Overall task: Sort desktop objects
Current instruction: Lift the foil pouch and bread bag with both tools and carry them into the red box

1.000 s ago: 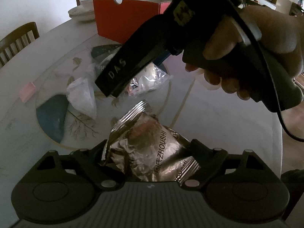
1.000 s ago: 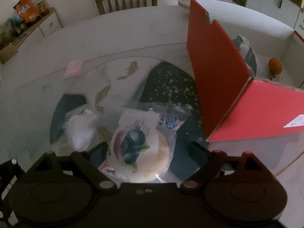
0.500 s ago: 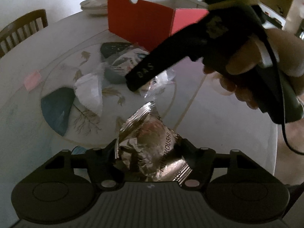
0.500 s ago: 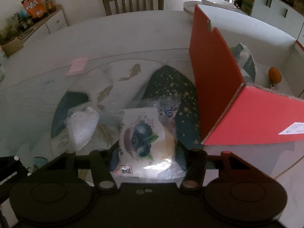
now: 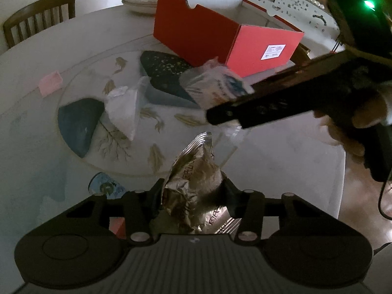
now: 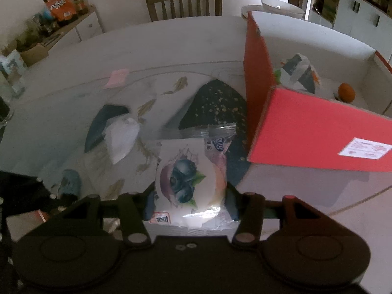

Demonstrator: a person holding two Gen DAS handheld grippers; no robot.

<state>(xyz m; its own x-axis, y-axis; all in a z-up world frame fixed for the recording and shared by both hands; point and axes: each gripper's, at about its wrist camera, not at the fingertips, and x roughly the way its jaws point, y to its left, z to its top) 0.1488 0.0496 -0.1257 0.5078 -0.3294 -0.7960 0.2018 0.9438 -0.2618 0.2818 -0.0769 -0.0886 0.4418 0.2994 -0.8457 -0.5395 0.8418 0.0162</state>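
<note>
While both grippers stood wide a second ago, the left gripper [image 5: 193, 193] now closes on the foil packet [image 5: 193, 183], the right gripper [image 6: 189, 201] on the pastry bag [image 6: 189, 181], lifted toward the red box [image 6: 318, 144] at two o'clock.

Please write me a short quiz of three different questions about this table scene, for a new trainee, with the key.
1. True or false: the red cardboard box is empty.
2. What is between the left gripper's closing jaws?
A. pink sticky note
B. crinkled gold foil packet
C. white bowl
3. Fill in: the clear bread package in the right gripper has a picture of ______.

Key:
1. False: an orange fruit and a wrapped packet lie inside.
2. B, the crinkled gold foil packet.
3. Blueberries.
</note>
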